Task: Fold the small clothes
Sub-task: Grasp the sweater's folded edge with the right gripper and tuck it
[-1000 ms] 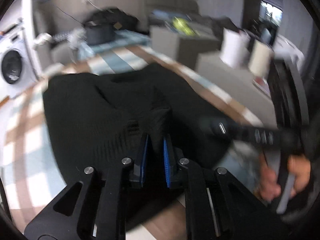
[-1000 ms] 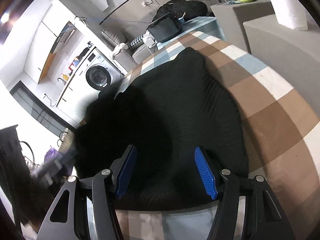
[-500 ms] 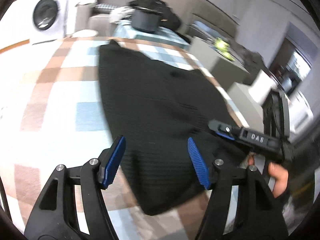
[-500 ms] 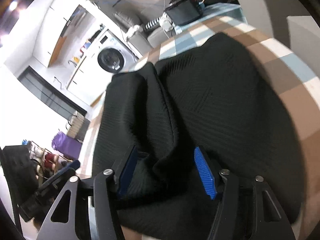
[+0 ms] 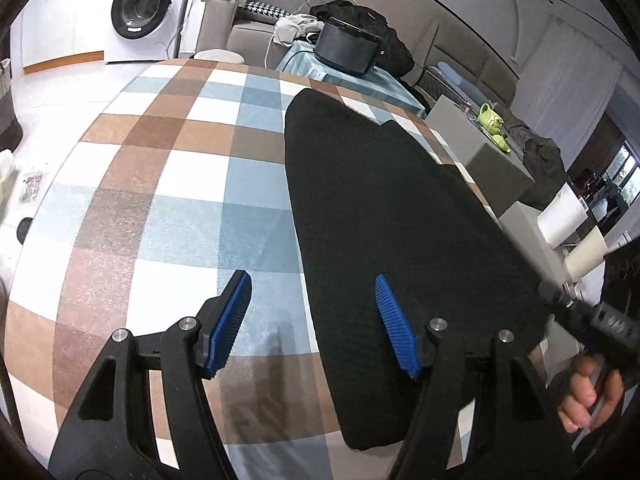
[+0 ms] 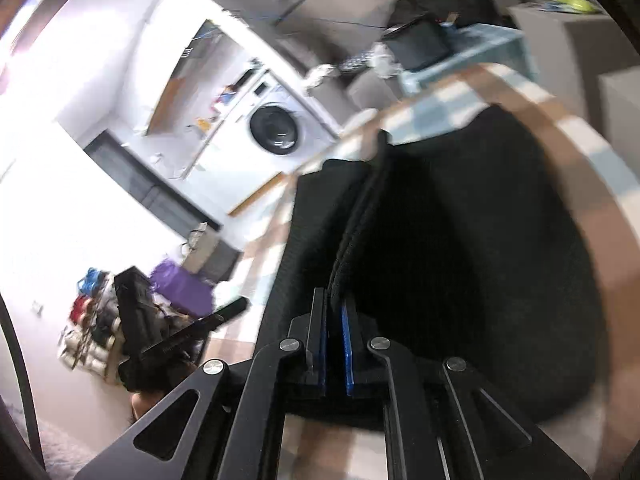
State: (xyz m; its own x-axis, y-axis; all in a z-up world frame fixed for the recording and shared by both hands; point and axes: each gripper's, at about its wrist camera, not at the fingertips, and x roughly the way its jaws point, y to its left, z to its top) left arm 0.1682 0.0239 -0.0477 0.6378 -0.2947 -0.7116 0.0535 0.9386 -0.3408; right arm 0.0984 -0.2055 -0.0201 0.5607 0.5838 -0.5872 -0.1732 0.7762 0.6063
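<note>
Pinching the black garment [image 6: 460,240] – right gripper [image 6: 334,344]; left gripper [image 5: 312,320] agape.

We see a black knit garment [image 5: 384,208] lying long and flat on the checked cloth [image 5: 168,184]; its near edge [image 6: 352,240] is lifted into a ridge, approx. at the middle.

The left wrist view looks down from above and forward over the checked cloth [image 5: 168,184], with the black garment [image 5: 392,216] in the right half of the frame. The right wrist view sits very close to the same garment [image 6: 472,248], tilted and blurred. Both share the washing machine [image 5: 144,4] [image 6: 276,128] in the upper part.
</note>
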